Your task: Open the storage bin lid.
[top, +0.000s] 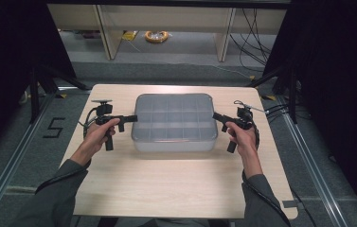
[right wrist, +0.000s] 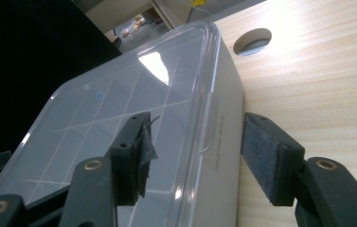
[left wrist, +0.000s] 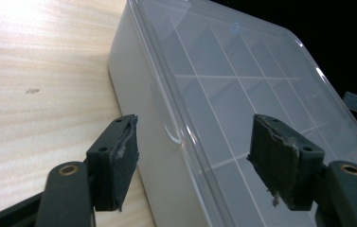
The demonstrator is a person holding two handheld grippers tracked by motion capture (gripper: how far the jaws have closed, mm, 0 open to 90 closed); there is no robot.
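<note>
The person wears dark grey sleeves (top: 53, 196). Both grippers, left gripper (top: 129, 117) and right gripper (top: 216, 116), are black, with brass screws, worn fuzzy pads (left wrist: 124, 156) and black cables (top: 89, 118).

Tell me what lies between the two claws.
The lidded compartment box spans the gap between the left claw and right claw, in the high view.

Compartment box (top: 174, 122) sits on the bench (top: 176, 189), toward the far half, roughly centred left to right. Lid on; divider grid inside.

Left tool (top: 131, 118) at the box's left end, jaws apart, one over the lid, one beside the wall. Right tool (top: 215, 116) at the right end, likewise straddling the lid edge.

Round hole in the bench (right wrist: 253, 41) lies beyond the box's far right corner.

Floor behind the bench carries a cable coil (top: 156, 36).
</note>
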